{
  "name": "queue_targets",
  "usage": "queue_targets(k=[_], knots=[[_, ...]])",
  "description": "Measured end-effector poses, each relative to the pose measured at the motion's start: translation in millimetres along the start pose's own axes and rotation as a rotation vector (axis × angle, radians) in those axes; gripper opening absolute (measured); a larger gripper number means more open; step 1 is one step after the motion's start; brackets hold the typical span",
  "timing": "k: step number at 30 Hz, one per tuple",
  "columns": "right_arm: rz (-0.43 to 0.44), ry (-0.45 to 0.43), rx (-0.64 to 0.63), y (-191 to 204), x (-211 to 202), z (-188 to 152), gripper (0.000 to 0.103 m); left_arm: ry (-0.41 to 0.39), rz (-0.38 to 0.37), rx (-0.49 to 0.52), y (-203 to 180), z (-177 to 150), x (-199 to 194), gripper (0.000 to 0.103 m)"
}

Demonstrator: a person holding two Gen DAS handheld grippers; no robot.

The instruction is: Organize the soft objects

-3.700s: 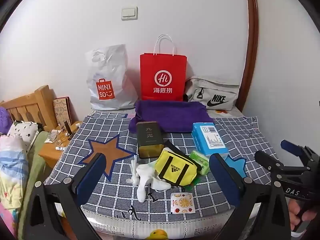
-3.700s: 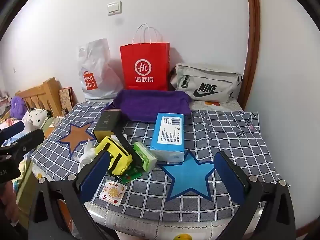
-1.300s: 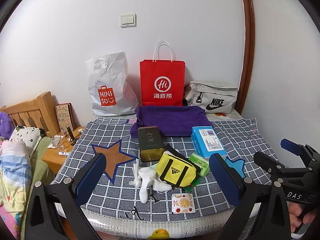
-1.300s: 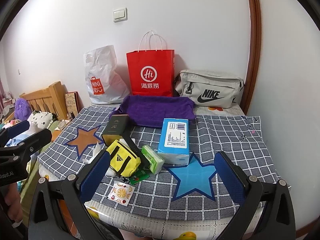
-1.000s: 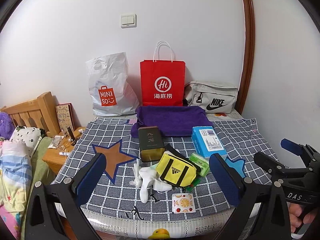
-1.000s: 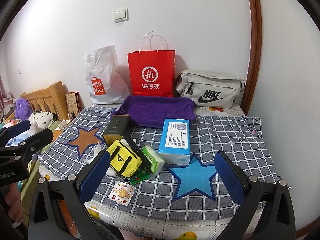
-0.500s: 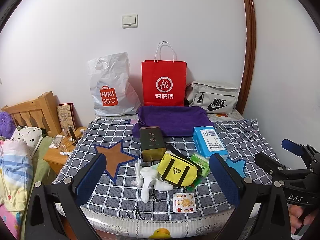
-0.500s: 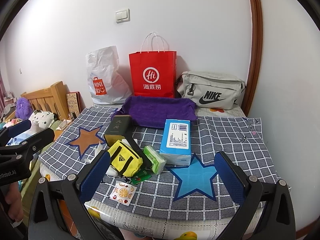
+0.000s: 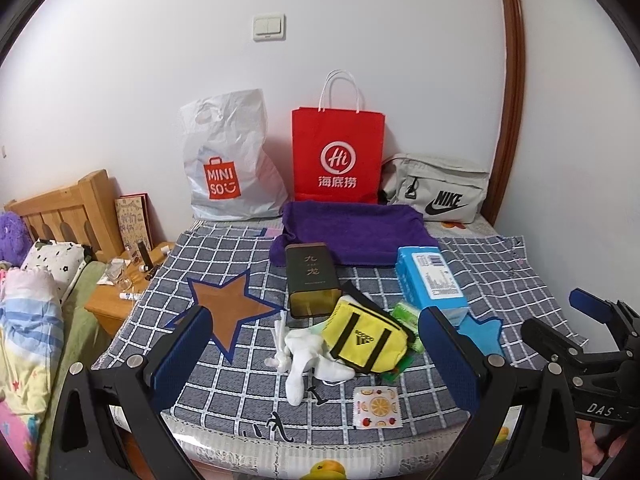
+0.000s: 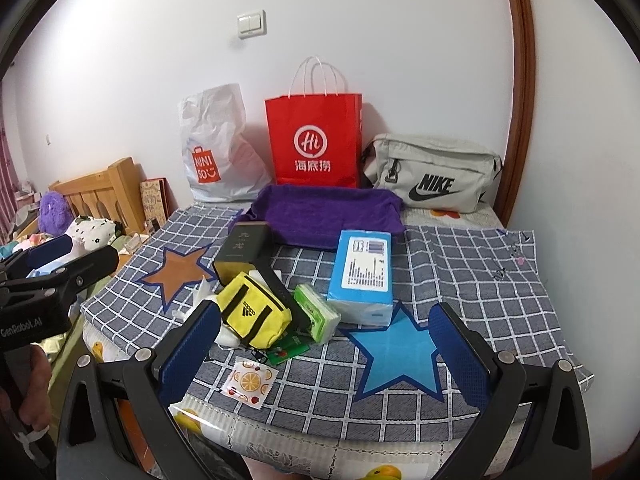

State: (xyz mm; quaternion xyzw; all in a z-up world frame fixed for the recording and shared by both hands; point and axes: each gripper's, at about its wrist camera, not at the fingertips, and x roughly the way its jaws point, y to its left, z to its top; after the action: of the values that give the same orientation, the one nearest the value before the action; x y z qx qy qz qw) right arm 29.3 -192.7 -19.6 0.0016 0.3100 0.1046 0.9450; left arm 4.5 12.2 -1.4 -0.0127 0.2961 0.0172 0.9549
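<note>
1. Checked cloth (image 9: 500, 280): matt woven fabric.
2. Towel (image 9: 352, 232): purple, rough pile.
3. Red bag (image 9: 338, 152): smooth matt paper.
4. White bag (image 9: 228, 148): thin crinkled plastic, slight sheen.
5. Grey bag (image 9: 436, 188): matt cloth.
6. Yellow pouch (image 9: 366, 338): smooth fabric with black straps.
7. Socks (image 9: 308, 360): white soft knit.
8. Blue pack (image 10: 362, 276) and green pack (image 10: 318, 312): glossy plastic wrap.
9. Dark box (image 9: 310, 280): satin sides, shiny gold end.
10. Headboard (image 9: 60, 212): varnished wood.
11. Left claw (image 9: 316, 356), right claw (image 10: 324, 354): black matt plastic, textured blue pads.

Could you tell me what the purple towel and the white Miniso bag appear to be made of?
Purple folded towel: likely terry cloth, matte and fuzzy. White crinkled Miniso carrier bag: thin plastic film, judging by its glossy creases and punched handle hole.
</note>
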Motion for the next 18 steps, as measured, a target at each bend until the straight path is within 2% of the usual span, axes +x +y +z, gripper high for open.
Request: queue_targets(k=[4,9,18], knots=[[0.014,0.032,0.005,-2,16,-6,0.102,0.042,-0.012,-0.011,5,-5,18,0.103],[0.017,0.069,-0.003,-2,38,-14,0.102,0.104,0.017,-0.033,18,-13,45,0.103],[0.101,0.156,-0.068,18,83,-36,0.102,0.194,0.059,-0.086,46,-30,89,0.103]])
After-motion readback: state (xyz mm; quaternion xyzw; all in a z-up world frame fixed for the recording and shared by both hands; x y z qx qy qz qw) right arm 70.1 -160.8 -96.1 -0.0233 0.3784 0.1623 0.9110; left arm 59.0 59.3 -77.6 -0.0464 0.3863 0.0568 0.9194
